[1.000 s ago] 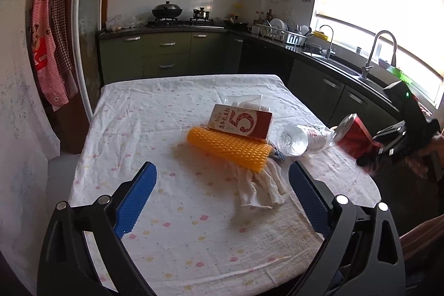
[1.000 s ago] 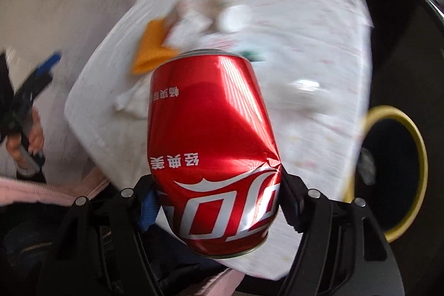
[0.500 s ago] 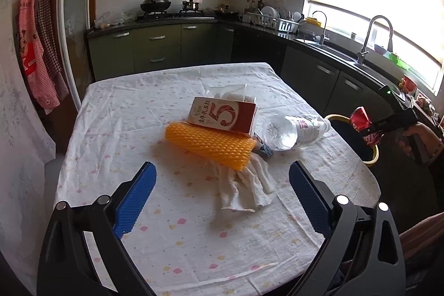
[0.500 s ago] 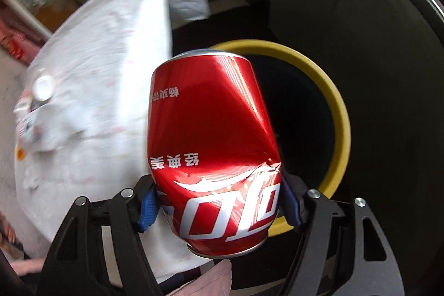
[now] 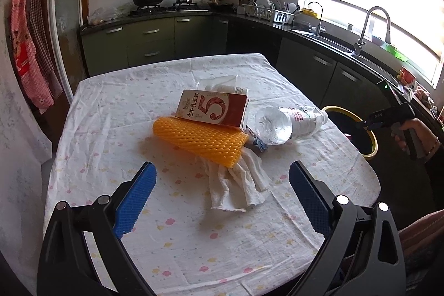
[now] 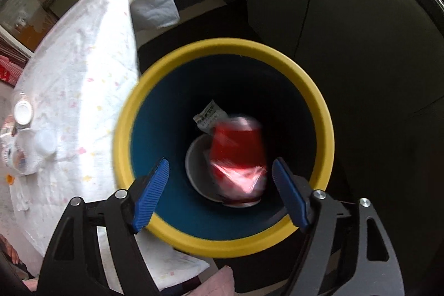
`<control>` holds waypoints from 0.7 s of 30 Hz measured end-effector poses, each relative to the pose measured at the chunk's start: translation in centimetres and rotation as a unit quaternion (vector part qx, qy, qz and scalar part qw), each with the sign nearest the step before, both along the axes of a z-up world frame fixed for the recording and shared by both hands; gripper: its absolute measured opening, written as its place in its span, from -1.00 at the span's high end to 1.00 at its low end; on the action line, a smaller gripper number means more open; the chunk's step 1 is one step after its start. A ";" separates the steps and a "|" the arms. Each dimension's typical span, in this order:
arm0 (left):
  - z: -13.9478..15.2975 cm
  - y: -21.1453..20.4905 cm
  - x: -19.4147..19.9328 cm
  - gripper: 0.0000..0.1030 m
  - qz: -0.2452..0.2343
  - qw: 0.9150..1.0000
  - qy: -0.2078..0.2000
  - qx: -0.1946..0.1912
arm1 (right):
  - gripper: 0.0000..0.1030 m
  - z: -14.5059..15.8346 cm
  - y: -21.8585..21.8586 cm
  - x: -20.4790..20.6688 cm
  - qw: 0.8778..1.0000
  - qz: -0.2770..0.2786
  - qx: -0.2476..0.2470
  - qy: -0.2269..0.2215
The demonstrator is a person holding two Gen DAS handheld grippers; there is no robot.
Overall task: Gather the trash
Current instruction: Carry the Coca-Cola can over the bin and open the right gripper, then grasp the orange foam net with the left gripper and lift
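Right claw [image 6: 220, 192]: jaws opening, nothing between them.
Red can [image 6: 238, 157]: blurred, inside yellow-rimmed bin [image 6: 177, 65].
Left claw [image 5: 220, 197]: wide, empty.
Left: carton [image 5: 213, 108], bottle [image 5: 288, 124], orange mesh [image 5: 199, 139], rag [image 5: 236, 185] mid-surface.

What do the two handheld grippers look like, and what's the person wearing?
Both the left gripper and right gripper have black skeletal frames with triangular cutouts, silver pivot bolts and ribbed blue finger pads. Seen from the left wrist view, the right unit has a pistol-style black handle and a green indicator light. A bracelet sits at the wrist; pink clothing shows.
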State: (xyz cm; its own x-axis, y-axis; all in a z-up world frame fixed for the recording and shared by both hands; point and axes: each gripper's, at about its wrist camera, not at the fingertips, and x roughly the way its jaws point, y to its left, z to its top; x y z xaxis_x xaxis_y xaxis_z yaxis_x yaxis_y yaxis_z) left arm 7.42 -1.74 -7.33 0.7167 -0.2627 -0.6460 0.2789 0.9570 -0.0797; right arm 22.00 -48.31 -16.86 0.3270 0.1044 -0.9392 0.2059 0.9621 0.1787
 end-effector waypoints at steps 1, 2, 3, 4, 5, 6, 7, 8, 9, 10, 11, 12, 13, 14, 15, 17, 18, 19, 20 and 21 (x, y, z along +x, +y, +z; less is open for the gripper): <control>-0.1 0.0 0.1 -0.85 0.000 1.000 0.002 -0.001 | -0.41 0.4 0.6 -0.3 1.000 0.007 0.001 -0.005; -0.2 0.1 0.3 -0.85 -0.001 1.000 0.005 -0.003 | -0.41 0.6 1.0 -0.6 1.000 0.012 0.000 -0.007; -0.3 0.1 0.4 -0.85 -0.002 1.000 0.007 -0.004 | -0.41 0.9 1.6 -0.9 1.000 0.019 -0.001 -0.010; -0.4 0.1 0.6 -0.85 -0.005 1.000 0.009 -0.006 | -0.41 1.1 2.0 -1.1 1.000 0.024 0.000 -0.012; -0.4 0.1 0.8 -0.85 -0.007 1.000 0.011 -0.006 | -0.41 1.3 2.6 -1.3 0.999 0.032 0.004 -0.016; -0.4 0.1 1.1 -0.85 -0.011 1.000 0.012 -0.006 | -0.41 1.5 3.2 -1.5 0.999 0.039 0.006 -0.018; -0.4 0.1 1.4 -0.85 -0.016 1.000 0.014 -0.006 | -0.41 1.7 3.7 -1.6 0.999 0.045 0.007 -0.020; -0.4 0.0 2.0 -0.85 -0.026 1.000 0.016 -0.006 | -0.41 1.9 4.3 -1.7 0.998 0.053 0.008 -0.023; -0.3 -0.2 2.4 -0.85 -0.034 0.999 0.017 -0.005 | -0.41 2.0 4.6 -1.7 0.998 0.058 0.009 -0.025; -0.3 -0.4 3.2 -0.85 -0.043 0.999 0.019 -0.001 | -0.41 2.2 5.1 -1.8 0.998 0.063 0.009 -0.027; -0.3 -0.6 3.6 -0.86 -0.048 0.999 0.019 0.003 | -0.41 2.4 5.5 -1.9 0.997 0.069 0.011 -0.031; -0.3 -0.8 4.1 -0.86 -0.057 0.998 0.020 0.006 | -0.41 2.6 5.9 -1.8 0.997 0.074 0.012 -0.033; -0.2 -1.0 4.6 -0.87 -0.065 0.998 0.022 0.007 | -0.41 2.9 6.2 -2.1 0.996 0.078 0.012 -0.035; -0.3 -1.2 5.4 -0.87 -0.067 0.997 0.029 0.007 | -0.41 3.0 6.6 -2.1 0.996 0.082 0.011 -0.036; -0.3 -1.3 6.2 -0.87 -0.064 0.997 0.040 0.006 | -0.41 3.2 6.8 -2.3 0.996 0.085 0.010 -0.036; -0.2 -1.5 7.5 -0.87 -0.063 0.996 0.058 -0.005 | -0.41 3.2 7.1 -2.1 0.995 0.091 0.010 -0.036; -0.2 -1.6 8.0 -0.87 -0.061 0.996 0.065 -0.009 | -0.42 3.3 7.2 -2.2 0.995 0.093 0.011 -0.036; -0.1 -1.6 8.5 -0.87 -0.057 0.996 0.071 -0.012 | -0.42 3.3 7.3 -2.2 0.995 0.094 0.011 -0.036; -0.1 -1.7 9.1 -0.87 -0.051 0.996 0.078 -0.014 | -0.42 3.3 7.4 -2.2 0.995 0.096 0.011 -0.036; -0.1 -1.8 9.4 -0.87 -0.047 0.995 0.082 -0.015 | -0.43 3.2 7.5 -2.1 0.995 0.097 0.011 -0.036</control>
